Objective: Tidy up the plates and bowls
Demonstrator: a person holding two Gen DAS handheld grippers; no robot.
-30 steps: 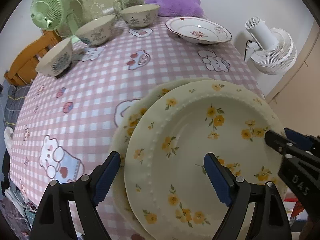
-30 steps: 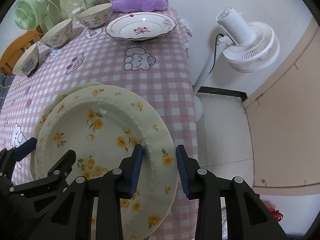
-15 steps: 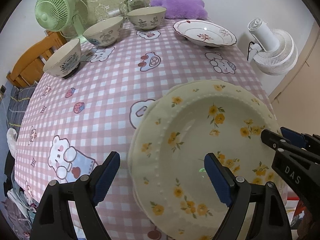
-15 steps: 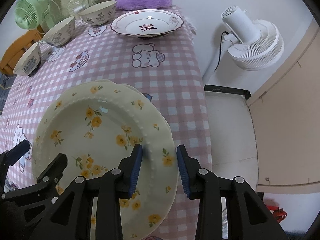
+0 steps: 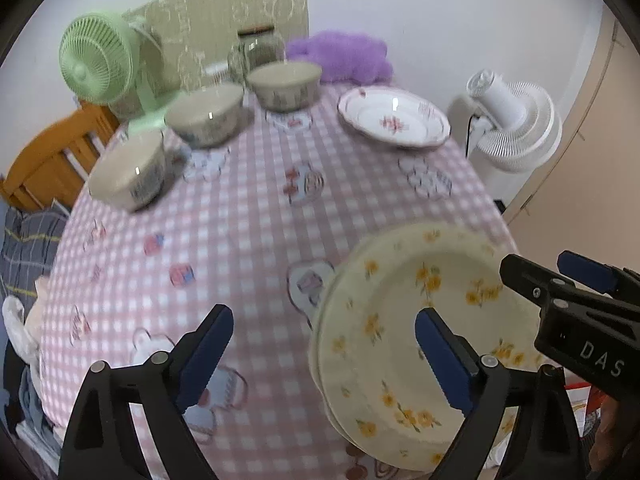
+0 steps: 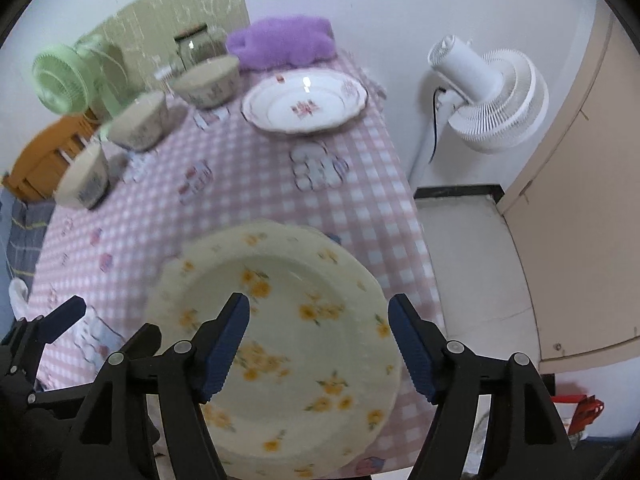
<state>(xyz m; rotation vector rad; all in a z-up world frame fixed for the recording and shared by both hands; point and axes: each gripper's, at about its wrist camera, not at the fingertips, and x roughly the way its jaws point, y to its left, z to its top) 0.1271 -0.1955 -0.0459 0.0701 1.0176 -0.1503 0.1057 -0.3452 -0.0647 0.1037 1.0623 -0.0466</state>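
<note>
Pink checked cloth (image 5: 248, 216) covers the table, wall behind at 12 o'clock.

Your left gripper (image 5: 324, 354): fingers spread wide, nothing between them, over bare cloth. Its right pad overlaps the yellow plates in the left view; contact can't be told.

Your right gripper (image 6: 320, 346): fingers also wide apart, holding nothing, straddling the stack's right side in the right view.

Yellow plates (image 5: 416, 332): two flowered ones stacked at the near right table edge, 5 o'clock in the left view. Lower rim peeks out at the left.

White plate (image 5: 394, 118): far right, 1 o'clock.

Three bowls (image 5: 206, 118): a diagonal row from 12 to 10 o'clock, each apart.

Jar (image 5: 260, 50), purple cushion (image 5: 340, 58) and green fan (image 5: 96, 64) along the far edge; white fan (image 6: 492, 96) off the table at right. Both views motion-blurred.
</note>
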